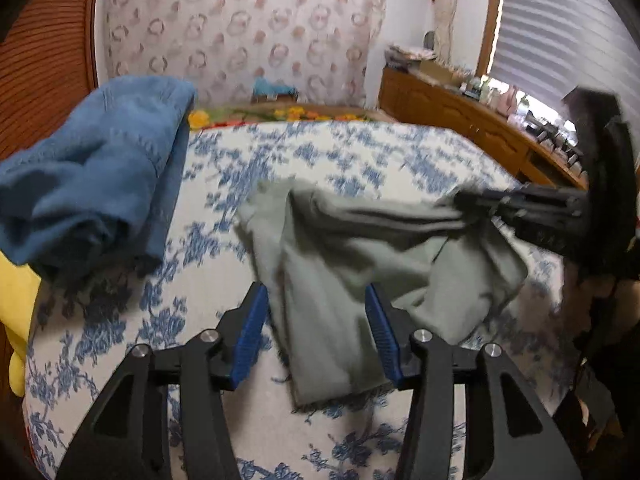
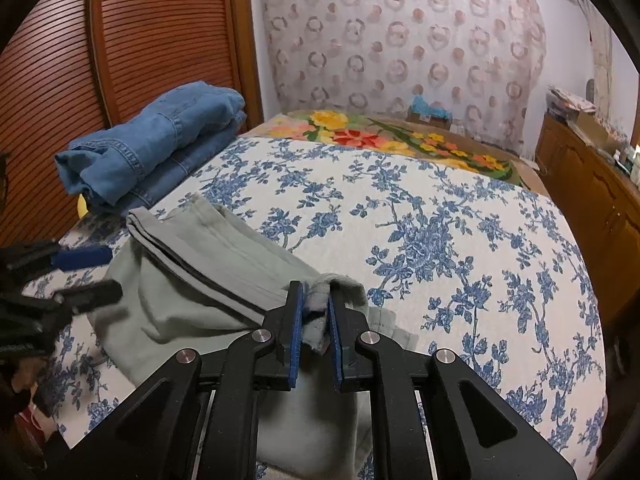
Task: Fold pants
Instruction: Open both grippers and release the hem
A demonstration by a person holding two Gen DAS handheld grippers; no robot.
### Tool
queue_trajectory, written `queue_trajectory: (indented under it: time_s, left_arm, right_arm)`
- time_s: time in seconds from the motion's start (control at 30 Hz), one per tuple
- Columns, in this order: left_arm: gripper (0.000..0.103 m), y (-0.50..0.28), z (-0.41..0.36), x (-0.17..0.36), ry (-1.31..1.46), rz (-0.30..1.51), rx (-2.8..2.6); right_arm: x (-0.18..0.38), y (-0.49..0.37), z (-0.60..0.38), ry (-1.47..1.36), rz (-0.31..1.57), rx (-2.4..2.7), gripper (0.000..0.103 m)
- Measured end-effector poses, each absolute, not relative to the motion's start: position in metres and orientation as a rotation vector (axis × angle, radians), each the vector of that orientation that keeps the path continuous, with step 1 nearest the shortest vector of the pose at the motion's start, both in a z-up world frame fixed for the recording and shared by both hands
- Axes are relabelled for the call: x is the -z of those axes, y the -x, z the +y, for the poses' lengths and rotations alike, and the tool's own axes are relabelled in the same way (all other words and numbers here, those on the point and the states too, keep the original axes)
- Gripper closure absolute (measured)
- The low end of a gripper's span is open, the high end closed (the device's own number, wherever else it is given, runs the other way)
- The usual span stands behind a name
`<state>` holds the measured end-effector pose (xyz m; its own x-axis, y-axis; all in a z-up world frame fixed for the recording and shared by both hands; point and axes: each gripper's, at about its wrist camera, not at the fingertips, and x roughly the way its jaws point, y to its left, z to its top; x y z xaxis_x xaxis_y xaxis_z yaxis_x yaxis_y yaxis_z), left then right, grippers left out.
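Grey-green pants (image 1: 340, 264) lie partly bunched on the blue-flowered bedspread (image 1: 320, 152). My left gripper (image 1: 316, 300) is open, its blue pads either side of the pants' near end, not closed on it. My right gripper (image 2: 316, 300) is shut on a thick fold of the pants (image 2: 192, 272) and lifts that part off the bed. In the left wrist view the right gripper (image 1: 472, 200) shows at the right, pinching the cloth. In the right wrist view the left gripper (image 2: 86, 274) shows open at the left edge.
Folded blue jeans (image 2: 156, 140) lie at the bed's far left by a slatted wooden door (image 2: 80, 60). A flowered blanket (image 2: 392, 136) lies at the far end. A wooden cabinet (image 1: 460, 116) with clutter runs along the right. Something yellow (image 1: 16, 312) is at the left edge.
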<state>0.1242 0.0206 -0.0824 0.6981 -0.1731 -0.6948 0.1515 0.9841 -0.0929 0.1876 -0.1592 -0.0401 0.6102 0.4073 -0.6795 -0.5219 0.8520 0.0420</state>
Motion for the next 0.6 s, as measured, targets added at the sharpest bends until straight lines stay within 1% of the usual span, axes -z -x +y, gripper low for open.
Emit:
queue_trajectory:
  time_s: [0.07,0.13,0.17,0.4,0.6]
  left_arm:
    - [0.054,-0.125,0.02,0.087,0.003,0.788,0.15]
    - [0.054,-0.125,0.021,0.091,0.006,0.799,0.155]
    - [0.054,-0.125,0.022,0.092,0.007,0.802,0.156]
    - [0.053,-0.126,0.022,0.094,0.003,0.818,0.156]
    - [0.053,-0.127,0.022,0.096,0.004,0.821,0.157]
  right_arm:
    - [0.038,-0.187,-0.16,0.169,0.735,-0.54,0.087]
    - [0.034,-0.187,-0.162,0.17,0.729,-0.534,0.068]
    - [0.032,-0.187,-0.163,0.165,0.723,-0.527,0.064]
    - [0.027,-0.172,-0.185,0.159,0.723,-0.52,0.062]
    - [0.042,-0.149,-0.198,0.18,0.772,-0.537,0.062]
